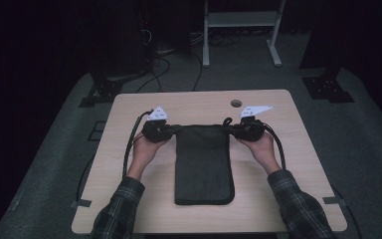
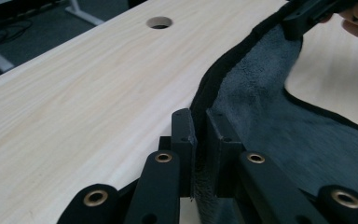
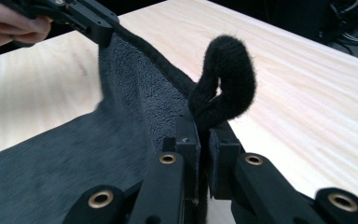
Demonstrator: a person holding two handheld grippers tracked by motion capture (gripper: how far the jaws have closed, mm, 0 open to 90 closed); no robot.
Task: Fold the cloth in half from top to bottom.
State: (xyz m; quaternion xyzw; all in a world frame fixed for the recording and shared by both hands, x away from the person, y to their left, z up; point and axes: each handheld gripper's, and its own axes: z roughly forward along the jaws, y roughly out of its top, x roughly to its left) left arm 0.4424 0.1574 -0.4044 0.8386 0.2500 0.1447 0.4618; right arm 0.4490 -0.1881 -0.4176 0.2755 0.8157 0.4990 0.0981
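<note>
Dark towel (image 1: 202,164) at frame center on the table (image 1: 129,199), far edge lifted. Left gripper (image 1: 171,130) pinches its upper left corner, right gripper (image 1: 235,130) the upper right, both jaws clamped narrow on cloth. Loop (image 3: 226,84) curls by right jaws.

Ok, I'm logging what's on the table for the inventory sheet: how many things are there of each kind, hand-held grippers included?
Dark grey towel with a hanging loop, lying on the wooden table: 1
Hand-held gripper, each clamped on a far corner of the towel: 2, the left hand-held gripper and the right hand-held gripper
Total: 3
</note>
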